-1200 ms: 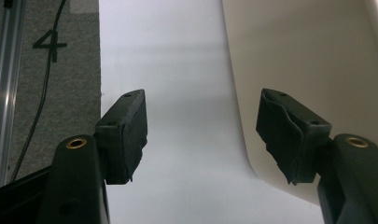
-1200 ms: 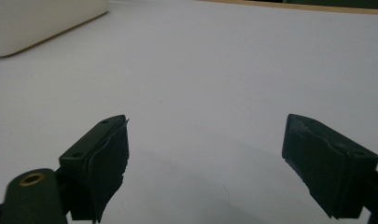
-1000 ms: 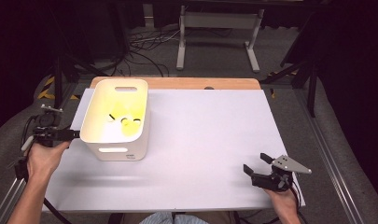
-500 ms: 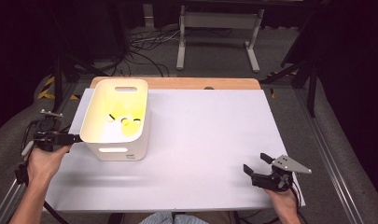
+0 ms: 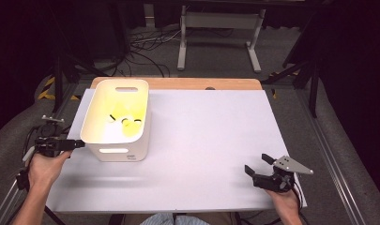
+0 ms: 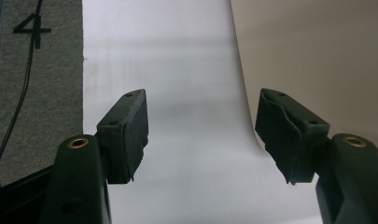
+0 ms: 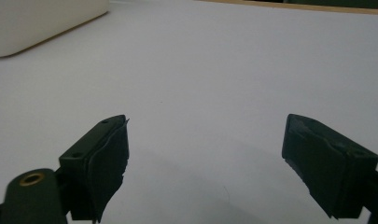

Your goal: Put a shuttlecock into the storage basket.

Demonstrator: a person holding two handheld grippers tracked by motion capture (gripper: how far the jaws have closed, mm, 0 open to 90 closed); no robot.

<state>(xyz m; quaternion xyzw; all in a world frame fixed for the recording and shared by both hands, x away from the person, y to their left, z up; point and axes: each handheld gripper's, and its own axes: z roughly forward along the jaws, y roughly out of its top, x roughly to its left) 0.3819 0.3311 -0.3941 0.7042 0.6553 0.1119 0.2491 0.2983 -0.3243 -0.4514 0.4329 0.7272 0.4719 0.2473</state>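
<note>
1. The white bin (image 5: 116, 119) stands on the desk (image 5: 211, 140) toward its far left corner, upright, with its near-left wall just beside the left gripper (image 5: 77, 144) — close enough that the high view cannot settle whether the tips touch it.

2. It looks like a moulded plastic tub: stiff walls, rounded corners, a smooth and probably slippery skin, and likely light for its bulk. A slot handle (image 5: 125, 89) is cut in the far wall and another (image 5: 114, 150) in the near wall.

3. The rolled rim seems the sensible place to pinch — one jaw inside, one outside — since the flat wall offers nothing to bite on. The handle slots would also serve (though the near one faces the person rather than the left hand).

4. Inside the bin lie a few small yellow pieces with dark marks (image 5: 124, 122), loose on the bottom toward the middle; what they are is too small to tell. Being loose, they would probably slide or roll if the bin were tipped or jerked.

5. In the left gripper view the jaws stand released and well parted, with the pale bin wall (image 6: 317, 60) rising at the right, beyond the right-hand jaw.

6. The right gripper (image 5: 260, 166) rests near the desk's near right corner, well apart from the bin, its jaws spread wide and holding nothing.
</note>
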